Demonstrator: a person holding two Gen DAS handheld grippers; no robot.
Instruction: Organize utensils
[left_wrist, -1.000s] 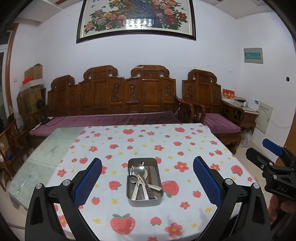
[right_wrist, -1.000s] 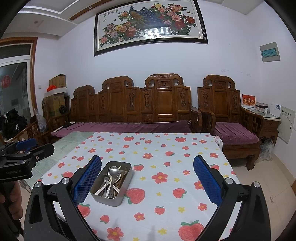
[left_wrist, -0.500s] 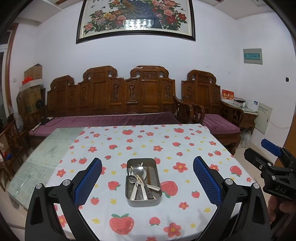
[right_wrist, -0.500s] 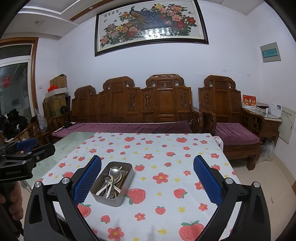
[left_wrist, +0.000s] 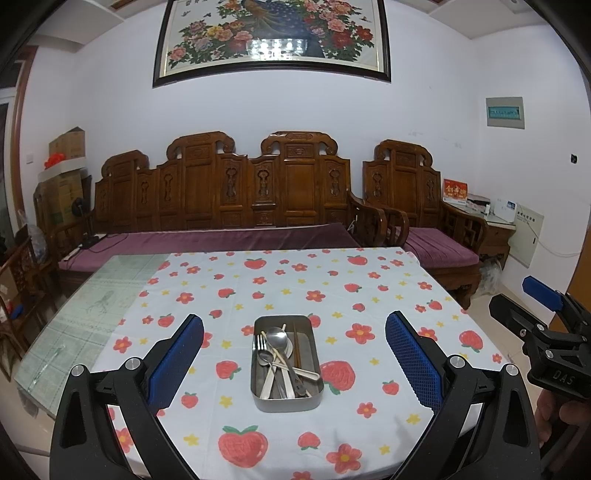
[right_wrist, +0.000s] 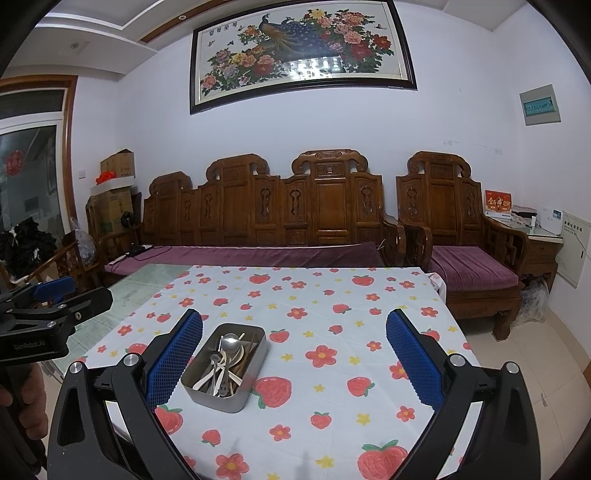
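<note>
A rectangular metal tin (left_wrist: 286, 400) sits on the strawberry-print tablecloth (left_wrist: 332, 295) near the table's front edge. Inside lie a fork (left_wrist: 260, 350), a metal spoon (left_wrist: 277, 338), pale spoons and brown chopsticks (left_wrist: 296, 350), all jumbled. My left gripper (left_wrist: 294, 363) hovers above and in front of the tin, open, with nothing between its blue pads. My right gripper (right_wrist: 294, 363) is open too, held further right; the tin (right_wrist: 225, 365) shows beside its left finger. Each gripper appears at the edge of the other's view.
The cloth covers the table's right part; bare glass top (left_wrist: 85, 314) lies at left. A carved wooden sofa (left_wrist: 240, 199) with purple cushions stands behind the table, an armchair (right_wrist: 461, 236) at right. Cardboard boxes (right_wrist: 114, 192) are stacked at far left.
Both views drift very slightly; the tin sits a touch lower and closer in the left wrist view. Both grippers stay open and nothing was picked up.
</note>
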